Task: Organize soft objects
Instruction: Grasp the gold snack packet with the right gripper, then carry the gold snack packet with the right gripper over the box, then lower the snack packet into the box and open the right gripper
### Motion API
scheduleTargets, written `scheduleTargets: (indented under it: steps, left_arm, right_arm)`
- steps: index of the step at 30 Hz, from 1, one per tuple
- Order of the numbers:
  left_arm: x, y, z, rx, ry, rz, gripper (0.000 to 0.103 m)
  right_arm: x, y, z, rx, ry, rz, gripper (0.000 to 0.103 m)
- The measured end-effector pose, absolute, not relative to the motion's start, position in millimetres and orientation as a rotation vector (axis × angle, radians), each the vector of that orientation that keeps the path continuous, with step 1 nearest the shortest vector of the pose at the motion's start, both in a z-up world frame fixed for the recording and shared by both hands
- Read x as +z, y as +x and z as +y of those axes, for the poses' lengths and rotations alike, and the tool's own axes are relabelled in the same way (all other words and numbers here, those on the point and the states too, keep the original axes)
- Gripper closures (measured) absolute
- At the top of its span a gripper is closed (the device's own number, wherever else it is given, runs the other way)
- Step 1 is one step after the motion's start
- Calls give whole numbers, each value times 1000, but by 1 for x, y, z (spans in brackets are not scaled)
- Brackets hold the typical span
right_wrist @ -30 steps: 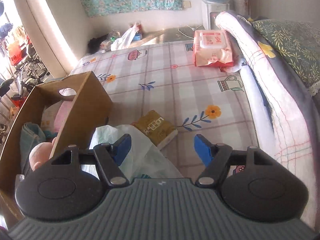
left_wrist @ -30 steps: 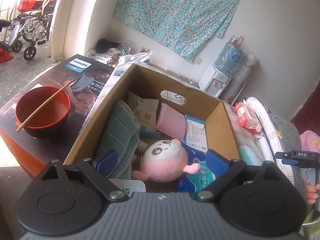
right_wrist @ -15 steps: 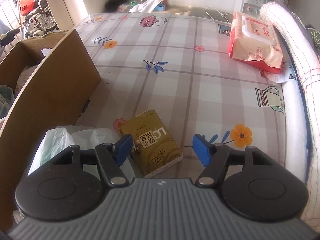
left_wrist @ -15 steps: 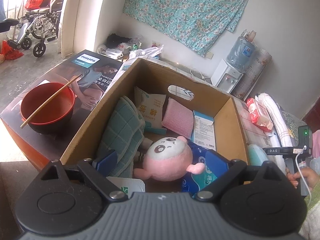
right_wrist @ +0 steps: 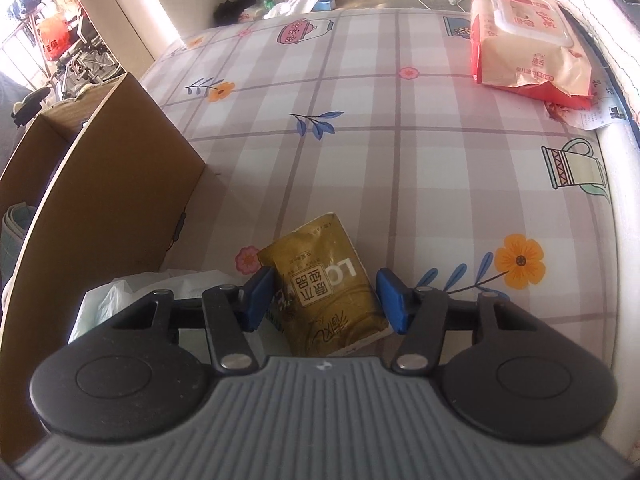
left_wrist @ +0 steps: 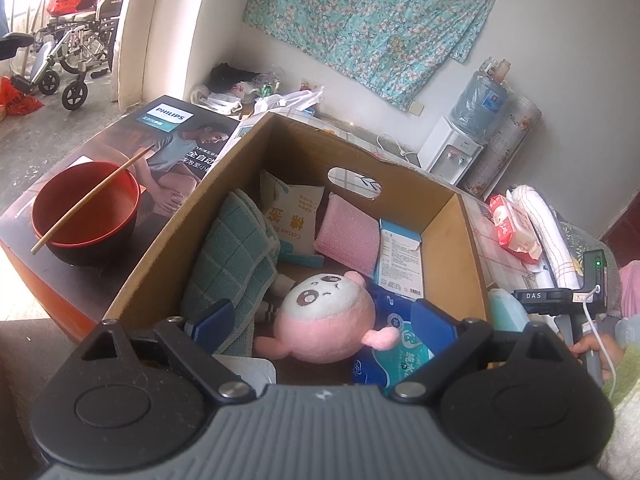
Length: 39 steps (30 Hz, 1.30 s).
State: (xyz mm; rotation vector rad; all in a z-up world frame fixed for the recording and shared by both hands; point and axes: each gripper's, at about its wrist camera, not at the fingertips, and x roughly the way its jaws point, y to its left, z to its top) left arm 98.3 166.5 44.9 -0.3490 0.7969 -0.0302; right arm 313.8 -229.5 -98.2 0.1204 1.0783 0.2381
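A gold tissue pack [right_wrist: 324, 284] lies flat on the checked flowered bedsheet [right_wrist: 400, 140]. My right gripper [right_wrist: 326, 298] points down over it, jaws closing, with the pack between the blue pads; they sit right at its edges and I see no squeeze. My left gripper [left_wrist: 322, 320] hangs open above the cardboard box [left_wrist: 472, 256], over a pink plush toy [left_wrist: 328, 320]. The box also holds a green towel [left_wrist: 228, 256], a pink cloth [left_wrist: 348, 232], a cotton-pad bag [left_wrist: 292, 212] and a blue tissue pack [left_wrist: 400, 356].
The box wall [right_wrist: 120, 184] stands just left of the gold pack, with a white plastic bag [right_wrist: 132, 296] beside it. A wet-wipes pack [right_wrist: 524, 44] and a rolled blanket [right_wrist: 580, 20] lie at the far right. A red bowl [left_wrist: 84, 208] with a chopstick sits left of the box.
My right gripper has come down and forward from the plastic bag onto the gold pack, and its jaws have narrowed around it. The left gripper has hardly moved.
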Motion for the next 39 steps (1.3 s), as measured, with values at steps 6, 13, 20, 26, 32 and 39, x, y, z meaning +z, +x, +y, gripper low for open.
scheduleTargets:
  steps: [6, 13, 20, 26, 32, 39]
  left_arm:
    - [45, 95, 167, -38, -358, 794, 7]
    - [48, 89, 168, -43, -365, 783, 7]
    - [51, 79, 179, -46, -385, 758, 7]
    - [50, 67, 198, -37, -422, 729, 7]
    - [45, 56, 212, -22, -462, 719, 7]
    - [47, 37, 226, 11, -477, 696, 7]
  right_arm:
    - [-98, 317, -261, 114, 252, 1095, 45]
    - [-105, 314, -242, 139, 141, 1132, 37]
    - [-76, 294, -244, 79, 152, 1044, 49]
    - [6, 242, -201, 264, 127, 912, 49]
    - [39, 193, -99, 605, 49, 935, 48]
    - [19, 167, 11, 809, -103, 1038, 48]
